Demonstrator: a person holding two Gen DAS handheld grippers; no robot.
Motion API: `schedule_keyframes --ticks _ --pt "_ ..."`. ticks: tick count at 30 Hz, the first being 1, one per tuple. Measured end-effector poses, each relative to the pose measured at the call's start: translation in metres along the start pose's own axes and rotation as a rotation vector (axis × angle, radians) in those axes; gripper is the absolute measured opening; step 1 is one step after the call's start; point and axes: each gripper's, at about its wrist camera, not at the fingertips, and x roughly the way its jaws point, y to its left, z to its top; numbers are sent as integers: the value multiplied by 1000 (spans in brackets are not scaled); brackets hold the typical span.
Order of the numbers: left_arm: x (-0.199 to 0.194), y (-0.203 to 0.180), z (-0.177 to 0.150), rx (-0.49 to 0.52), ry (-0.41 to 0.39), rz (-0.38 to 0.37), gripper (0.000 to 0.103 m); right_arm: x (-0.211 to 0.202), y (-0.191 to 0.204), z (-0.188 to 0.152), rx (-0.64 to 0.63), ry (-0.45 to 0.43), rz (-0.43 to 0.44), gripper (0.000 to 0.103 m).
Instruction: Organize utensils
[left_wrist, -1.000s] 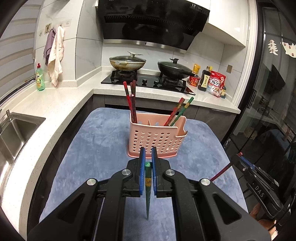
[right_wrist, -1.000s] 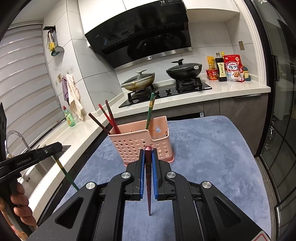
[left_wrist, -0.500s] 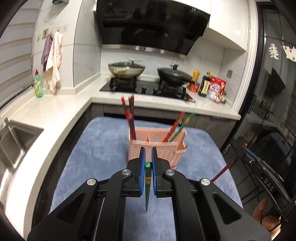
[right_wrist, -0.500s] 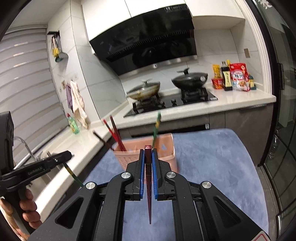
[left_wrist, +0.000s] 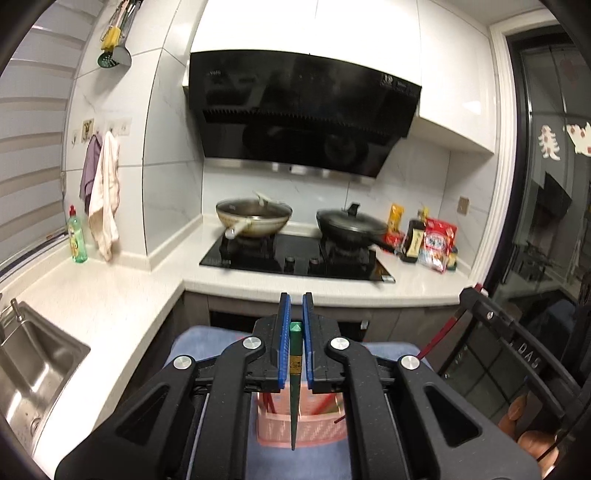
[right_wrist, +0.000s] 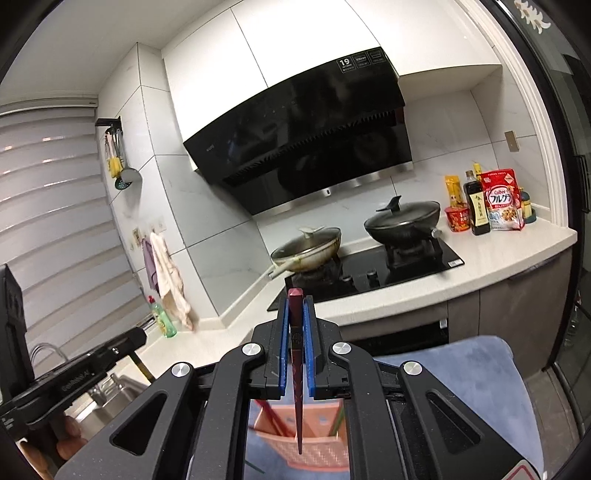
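Note:
My left gripper is shut on a green chopstick that hangs point down over the pink perforated utensil basket, seen low between the gripper arms. My right gripper is shut on a dark red chopstick, point down over the same basket. Red and green chopsticks stand in the basket. In the left wrist view the right gripper with its red chopstick shows at the right. In the right wrist view the left gripper shows at the lower left.
The basket stands on a blue-grey mat. Behind is a white counter with a sink, a hob with two pans, bottles and packets, and a green soap bottle.
Both grippers have risen and moved over the basket, which has dropped from the middle of each view to the bottom. Each still holds its chopstick.

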Motion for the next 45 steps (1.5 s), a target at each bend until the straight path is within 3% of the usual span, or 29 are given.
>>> schedule_keyframes --ticks 5,17,26,30,32,35,38,45 --pt "24 4 10 -8 -26 17 6 29 0 2 -16 17 -20 7" --pt "71 20 -18 -28 48 30 6 81 -15 -40 -16 140 -56 7" --pt "86 23 -40 -28 118 38 7 97 -10 -70 -48 231 -46 8" --pt "81 23 -44 -25 113 55 8 90 -5 -70 -65 222 -50 13" --pt "79 24 -45 -25 116 62 21 85 -5 -68 -63 219 -47 15" --pt "72 22 -47 -17 116 78 36 72 -3 -64 -57 202 -47 34" --pt "63 18 -52 2 111 98 48 62 -1 -64 -73 202 -45 36" --pt "46 16 -70 26 150 132 58 32 3 -75 -116 220 -59 45"
